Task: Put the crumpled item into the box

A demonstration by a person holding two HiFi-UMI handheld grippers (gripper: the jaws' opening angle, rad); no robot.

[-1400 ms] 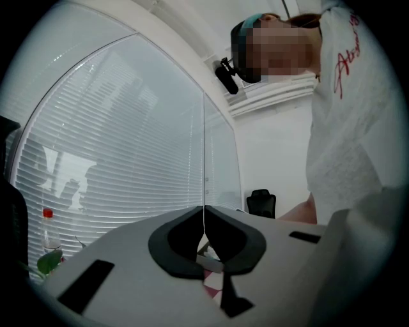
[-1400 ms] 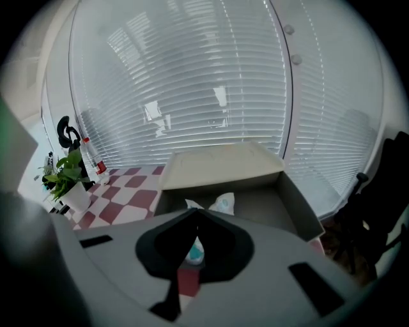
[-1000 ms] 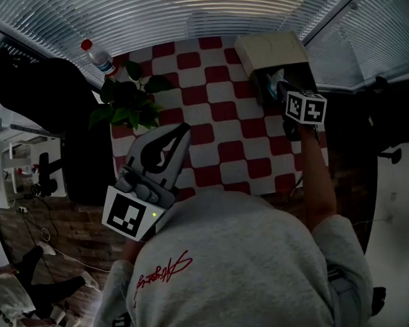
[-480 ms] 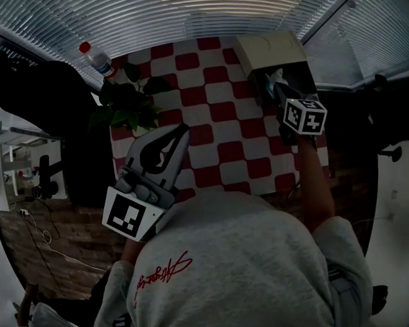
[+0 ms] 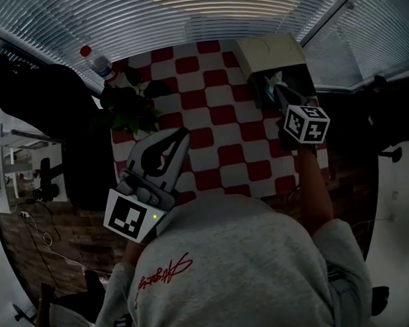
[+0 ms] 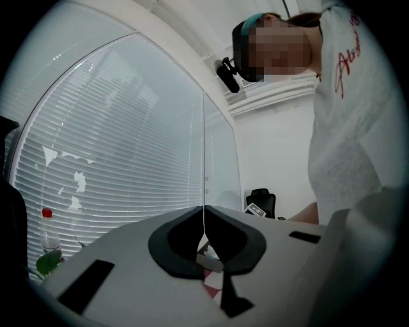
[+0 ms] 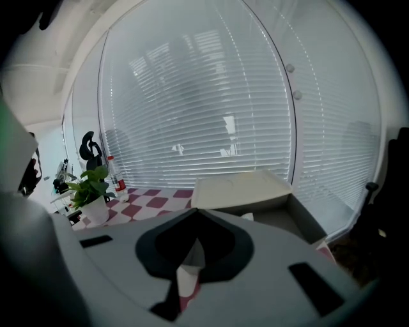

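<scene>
The open cardboard box (image 5: 296, 74) stands at the far right corner of the checkered table, its lid (image 5: 270, 51) folded back. A pale crumpled item (image 5: 274, 79) lies inside it, against the near-left wall. It shows as a white scrap (image 7: 248, 216) in the right gripper view. My right gripper (image 5: 283, 94) hovers just in front of the box, pointing down at it, jaws shut with nothing between them. My left gripper (image 5: 183, 132) is held level over the table's near left side, also shut and empty.
A potted plant (image 5: 129, 102) and a red-capped bottle (image 5: 97, 59) stand at the table's far left. The red-and-white checkered cloth (image 5: 220, 125) covers the table between them and the box. Window blinds run behind the table. A black chair (image 5: 35, 98) sits at the left.
My right gripper has lifted and drawn back a little from the box, staying shut. The left gripper has not moved.
</scene>
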